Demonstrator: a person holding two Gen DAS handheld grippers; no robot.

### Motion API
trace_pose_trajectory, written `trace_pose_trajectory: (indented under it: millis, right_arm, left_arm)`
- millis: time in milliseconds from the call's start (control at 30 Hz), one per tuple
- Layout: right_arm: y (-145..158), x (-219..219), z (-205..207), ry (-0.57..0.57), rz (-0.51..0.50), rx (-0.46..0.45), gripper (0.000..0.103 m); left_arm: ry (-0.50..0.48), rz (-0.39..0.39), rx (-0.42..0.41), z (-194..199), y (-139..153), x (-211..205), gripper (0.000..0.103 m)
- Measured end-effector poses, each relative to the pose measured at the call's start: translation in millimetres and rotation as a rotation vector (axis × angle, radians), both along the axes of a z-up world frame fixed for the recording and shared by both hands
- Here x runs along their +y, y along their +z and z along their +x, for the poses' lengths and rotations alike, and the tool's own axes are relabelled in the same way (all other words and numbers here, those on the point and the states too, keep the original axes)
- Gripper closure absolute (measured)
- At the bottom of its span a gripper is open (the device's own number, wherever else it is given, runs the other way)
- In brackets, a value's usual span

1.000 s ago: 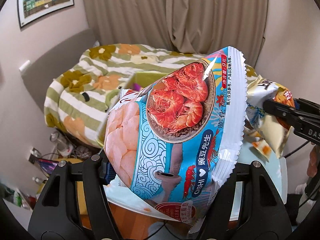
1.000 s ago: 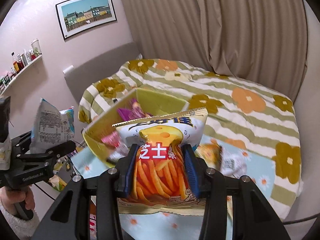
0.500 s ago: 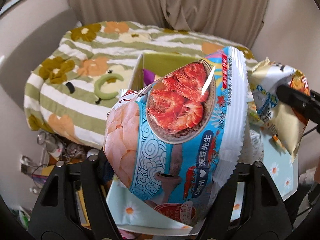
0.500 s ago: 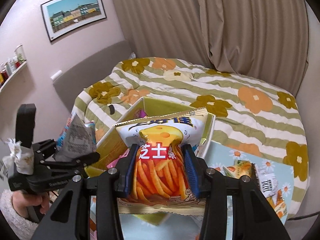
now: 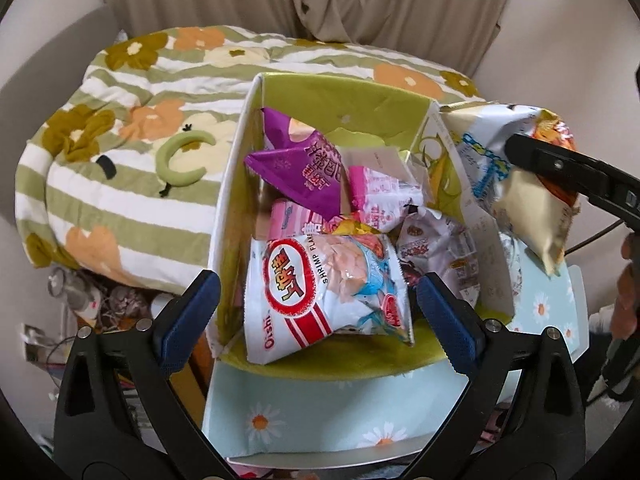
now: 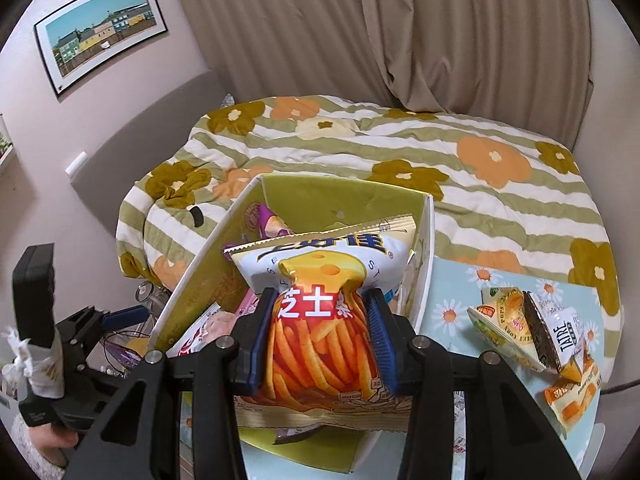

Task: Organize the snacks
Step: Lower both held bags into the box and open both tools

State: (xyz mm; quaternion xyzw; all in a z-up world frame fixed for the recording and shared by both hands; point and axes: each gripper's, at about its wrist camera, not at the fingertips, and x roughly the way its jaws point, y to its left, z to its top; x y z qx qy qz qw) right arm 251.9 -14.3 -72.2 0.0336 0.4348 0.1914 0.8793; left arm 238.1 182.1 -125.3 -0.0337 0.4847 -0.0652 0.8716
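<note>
- My left gripper [image 5: 318, 312] has just been opening its jaws; they stand wide and bare above the box [image 5: 236, 184], and the shrimp chips bag [image 5: 324, 300] lies inside at the near end
- My right gripper [image 6: 320, 344] is clenched on the cheese sticks bag [image 6: 320, 320], over the box but not yet in it
- Left to do: two packets [image 6: 532, 332] on the desk [image 6: 452, 312] at the right
- Snacks deeper in the box overlap; I can't count them

A box [image 5: 240, 168] with lime-green inside walls and white outer sides sits on a pale blue daisy-print mat [image 5: 320, 420], beside a green-and-white striped quilt [image 6: 400, 148] dotted with orange and olive flowers; purple [image 5: 304, 168], pink [image 5: 380, 188] and red-and-white [image 5: 320, 296] snack bags lie inside.
</note>
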Motion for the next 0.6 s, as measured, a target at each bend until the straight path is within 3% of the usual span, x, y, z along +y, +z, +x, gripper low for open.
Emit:
trace_pose_trajectory:
  millis: [267,467,533,567,600]
  right_arm:
    - [5.8,15.9,31.5,0.04,0.015,0.02,0.062]
    - [-11.6,41.2,59.0,0.06,0.008,0.066,0.059]
    - [-15.4,43.6,59.2,0.061,0.02,0.06,0.04]
    - [-16.5,43.6,58.0,0.064,0.032,0.057,0.013]
    - [-17.0,42.5,55.5,0.065,0.044,0.05,0.0]
  left_arm:
    - [0.056,-0.007,-0.031,-4.6,13.9,6.9,0.005]
    - [0.075,0.004,-0.026,-3.1,11.3,7.9,0.005]
    - [0.076,0.001,-0.023,-3.1,9.6,7.4,0.005]
    - [0.076,0.001,-0.02,-3.7,8.0,6.7,0.005]
    - [0.075,0.002,-0.016,-4.6,6.7,5.9,0.005]
